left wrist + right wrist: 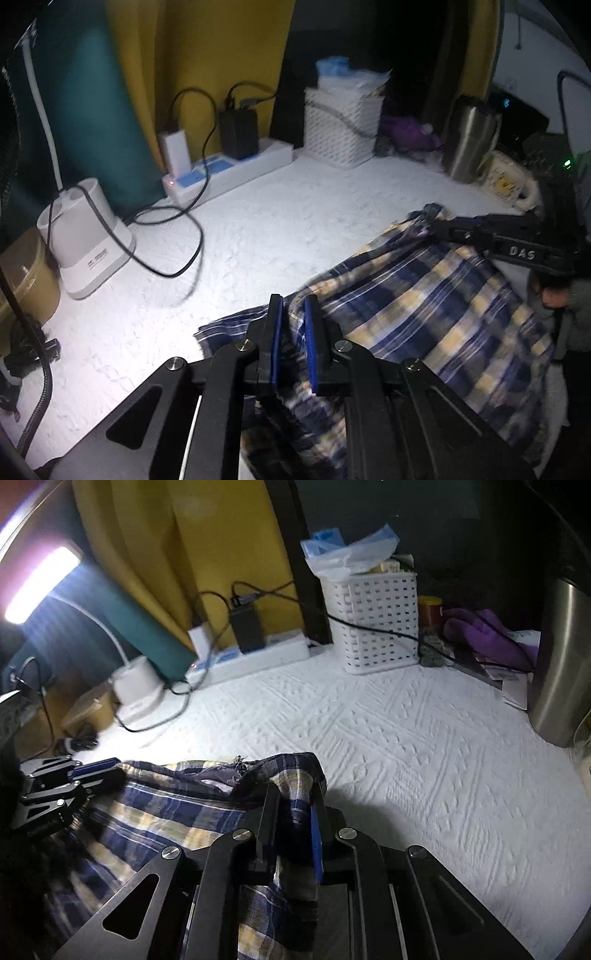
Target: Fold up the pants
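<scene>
The blue, yellow and white plaid pants (424, 302) lie bunched on a white textured bedspread (258, 236). In the left wrist view my left gripper (293, 306) is shut on a fold of the pants' edge, with cloth pinched between its blue pads. My right gripper (443, 226) shows at the right of that view, clamped on the far corner of the cloth. The right wrist view has my right gripper (297, 794) shut on a raised fold of the pants (166, 812). There my left gripper (98, 770) grips the cloth at the left edge.
A white power strip (229, 170) with chargers and loose black cables (173, 240) lies along the back. A white lamp base (85, 236) stands at the left. A white basket (373, 620), purple cloth (484, 631) and a steel tumbler (561, 664) stand at the back right.
</scene>
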`<state>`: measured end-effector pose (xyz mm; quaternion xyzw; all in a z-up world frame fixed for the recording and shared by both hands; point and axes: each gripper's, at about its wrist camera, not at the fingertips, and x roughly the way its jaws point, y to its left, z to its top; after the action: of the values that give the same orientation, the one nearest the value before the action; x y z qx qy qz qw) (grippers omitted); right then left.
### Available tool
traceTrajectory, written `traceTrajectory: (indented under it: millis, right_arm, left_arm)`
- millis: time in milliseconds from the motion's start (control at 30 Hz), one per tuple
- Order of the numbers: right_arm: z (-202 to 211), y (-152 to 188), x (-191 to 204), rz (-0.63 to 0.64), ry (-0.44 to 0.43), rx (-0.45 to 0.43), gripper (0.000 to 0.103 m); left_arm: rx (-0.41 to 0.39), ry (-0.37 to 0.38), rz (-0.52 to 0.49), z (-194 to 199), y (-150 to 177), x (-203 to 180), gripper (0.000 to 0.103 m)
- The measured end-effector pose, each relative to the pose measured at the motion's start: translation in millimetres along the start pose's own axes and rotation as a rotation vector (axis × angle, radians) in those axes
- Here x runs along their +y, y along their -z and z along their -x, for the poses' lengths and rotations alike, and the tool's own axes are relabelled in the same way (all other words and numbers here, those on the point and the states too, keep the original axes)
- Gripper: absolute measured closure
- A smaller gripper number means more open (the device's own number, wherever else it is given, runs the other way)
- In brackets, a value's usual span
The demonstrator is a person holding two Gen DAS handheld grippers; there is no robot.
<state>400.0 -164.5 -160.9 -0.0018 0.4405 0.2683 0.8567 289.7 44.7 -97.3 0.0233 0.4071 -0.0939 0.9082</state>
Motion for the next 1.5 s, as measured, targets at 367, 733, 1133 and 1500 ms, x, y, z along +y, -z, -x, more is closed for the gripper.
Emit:
traceTrajectory:
  millis: [367,733,1133,1500]
  right_arm:
    - [-5,1,-6,-0.036,0.030,0.022,0.078]
    - [23,4,-12,-0.046,0.042,-0.001,0.042]
    - [22,35,-13,0.013,0.090,0.072,0.038]
    - [42,43,-24,-0.031,0.157,0.059,0.037]
  left_arm:
    - [0.027,-0.105,0.145,11,7,36,0.087]
    - [0.047,0.080,0.174,36,18,13,0.059]
    - [0.078,0.011,0.134,20,40,16,0.055]
    - [0.089,-0.034,0.126,23,34,17,0.049]
